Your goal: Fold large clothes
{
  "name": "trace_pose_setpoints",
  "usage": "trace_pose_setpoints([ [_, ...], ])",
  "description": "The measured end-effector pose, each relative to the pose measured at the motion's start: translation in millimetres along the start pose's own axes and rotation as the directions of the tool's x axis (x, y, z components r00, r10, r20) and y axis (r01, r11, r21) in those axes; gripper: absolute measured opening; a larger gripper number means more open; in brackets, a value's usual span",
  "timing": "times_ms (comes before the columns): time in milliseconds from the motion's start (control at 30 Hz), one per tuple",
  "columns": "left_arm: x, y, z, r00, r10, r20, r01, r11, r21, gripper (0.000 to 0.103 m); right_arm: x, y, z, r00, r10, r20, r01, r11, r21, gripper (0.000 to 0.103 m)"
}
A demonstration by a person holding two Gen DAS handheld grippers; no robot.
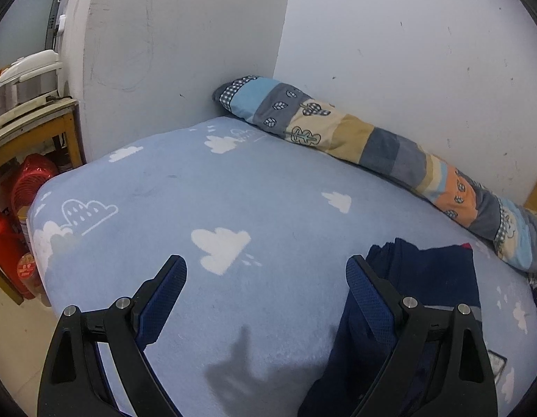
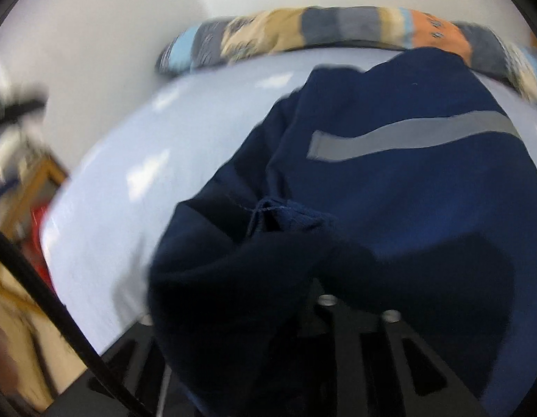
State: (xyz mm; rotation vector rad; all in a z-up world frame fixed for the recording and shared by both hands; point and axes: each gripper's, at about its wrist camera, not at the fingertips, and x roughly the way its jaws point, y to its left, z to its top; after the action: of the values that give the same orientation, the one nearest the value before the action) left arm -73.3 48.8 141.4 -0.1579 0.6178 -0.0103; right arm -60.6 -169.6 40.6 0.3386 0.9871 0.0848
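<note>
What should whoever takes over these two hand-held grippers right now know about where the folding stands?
Left hand-held gripper: open, holding nothing, hovering over the blue cloud-print bed sheet.
Right hand-held gripper: fingers buried under cloth in a blurred view; it looks clamped on the garment, but I cannot confirm it.
Navy garment: bunched, with a grey reflective stripe showing; in the left view it lies by the right finger, near the patchwork bolster along the wall.
Done: no neat fold visible.
Left: spread it flat, then fold it.
</note>
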Motion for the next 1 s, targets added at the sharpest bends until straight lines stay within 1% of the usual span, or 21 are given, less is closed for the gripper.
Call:
trace_pose_setpoints([
  [100,2.2,0.4,-0.5,1.000,0.006,-0.006,-0.006,1.000,0.000,0.092,-11.9,23.2,-17.2,0.999,-0.042,0.010,0.043,0.984,-0.173,0.059],
  [133,3.0,1.4,-0.7,1.000,0.004,-0.009,-0.004,1.000,-0.005,0.092,-18.5,28.2,-24.8,0.999,-0.035,0.008,0.036,0.977,-0.210,0.063],
  [167,4.4,2.3,-1.0,1.000,0.000,-0.016,0.000,1.000,-0.012,0.092,-21.6,31.2,-29.5,1.000,-0.018,0.001,0.018,0.968,-0.251,0.074],
  [200,5.3,3.3,-1.6,1.000,-0.004,-0.022,0.003,1.000,-0.018,0.092,-30.3,37.5,-39.4,1.000,-0.001,-0.006,-0.001,0.949,-0.315,0.079],
  [267,7.8,4.1,-2.4,0.999,-0.021,-0.040,0.020,0.999,-0.026,0.092,-43.9,39.2,-48.3,1.000,0.015,-0.009,-0.017,0.916,-0.400,0.079],
  [300,8.4,3.7,-2.7,0.999,-0.029,-0.046,0.028,0.999,-0.024,0.092,-56.3,37.4,-53.2,0.999,0.051,-0.011,-0.051,0.906,-0.421,0.079],
  [333,8.4,1.6,-3.4,0.998,-0.039,-0.051,0.038,0.999,-0.019,0.092,-69.1,28.1,-54.6,0.993,0.115,-0.025,-0.116,0.910,-0.399,0.078],
  [400,7.1,-3.3,-5.1,0.997,-0.054,-0.055,0.054,0.999,-0.004,0.092,-89.7,1.5,-47.5,0.968,0.247,-0.045,-0.248,0.918,-0.309,0.061],
  [433,6.1,-8.3,-6.0,0.996,-0.072,-0.057,0.073,0.997,0.007,0.092,-104.5,-10.6,-44.2,0.966,0.259,-0.018,-0.254,0.927,-0.276,0.060],
  [467,5.4,-12.3,-6.8,0.994,-0.088,-0.062,0.090,0.996,0.018,0.092,-115.7,-24.0,-40.9,0.970,0.241,0.017,-0.229,0.940,-0.252,0.057],
  [500,4.9,-17.7,-8.4,0.992,-0.105,-0.069,0.107,0.994,0.033,0.092,-124.5,-38.5,-35.5,0.975,0.218,0.050,-0.201,0.953,-0.228,0.047],
  [533,4.7,-26.0,-11.2,0.988,-0.128,-0.082,0.133,0.990,0.055,0.092,-130.9,-55.4,-27.6,0.979,0.186,0.081,-0.167,0.965,-0.200,0.042],
  [600,5.2,-39.0,-16.5,0.975,-0.189,-0.115,0.199,0.976,0.085,0.092,-137.7,-81.2,-18.7,0.989,0.099,0.114,-0.082,0.986,-0.147,0.034],
  [633,5.8,-48.0,-21.5,0.959,-0.243,-0.147,0.259,0.961,0.095,0.092,-138.8,-90.8,-13.5,0.988,0.090,0.127,-0.076,0.991,-0.110,0.031],
  [700,4.6,-61.2,-30.4,0.934,-0.306,-0.186,0.331,0.936,0.121,0.085,-135.3,-106.4,-8.2,0.987,0.087,0.137,-0.079,0.995,-0.065,0.030],
  [733,3.1,-70.2,-36.8,0.915,-0.342,-0.211,0.375,0.916,0.143,0.079,-133.0,-110.3,-8.2,0.987,0.077,0.141,-0.070,0.996,-0.056,0.029],
  [767,0.9,-78.5,-43.4,0.901,-0.369,-0.230,0.410,0.897,0.168,0.069,-132.6,-114.0,-9.6,0.987,0.080,0.142,-0.075,0.996,-0.044,0.029],
  [867,-3.2,-103.3,-65.3,0.855,-0.424,-0.297,0.497,0.833,0.242,0.056,-123.7,-118.7,-20.3,0.985,0.104,0.138,-0.103,0.995,-0.016,0.026],
  [900,-2.0,-108.9,-71.7,0.854,-0.418,-0.310,0.500,0.826,0.261,0.056,-117.4,-119.4,-22.6,0.984,0.117,0.137,-0.116,0.993,-0.012,0.025],
  [933,2.1,-114.1,-79.7,0.861,-0.391,-0.325,0.484,0.826,0.288,0.056,-108.2,-120.2,-26.0,0.984,0.122,0.132,-0.122,0.992,-0.009,0.025],
  [1000,20.8,-119.5,-96.2,0.882,-0.291,-0.371,0.418,0.846,0.330,0.056,-90.9,-122.1,-31.2,0.983,0.134,0.126,-0.135,0.991,-0.002,0.023],
])
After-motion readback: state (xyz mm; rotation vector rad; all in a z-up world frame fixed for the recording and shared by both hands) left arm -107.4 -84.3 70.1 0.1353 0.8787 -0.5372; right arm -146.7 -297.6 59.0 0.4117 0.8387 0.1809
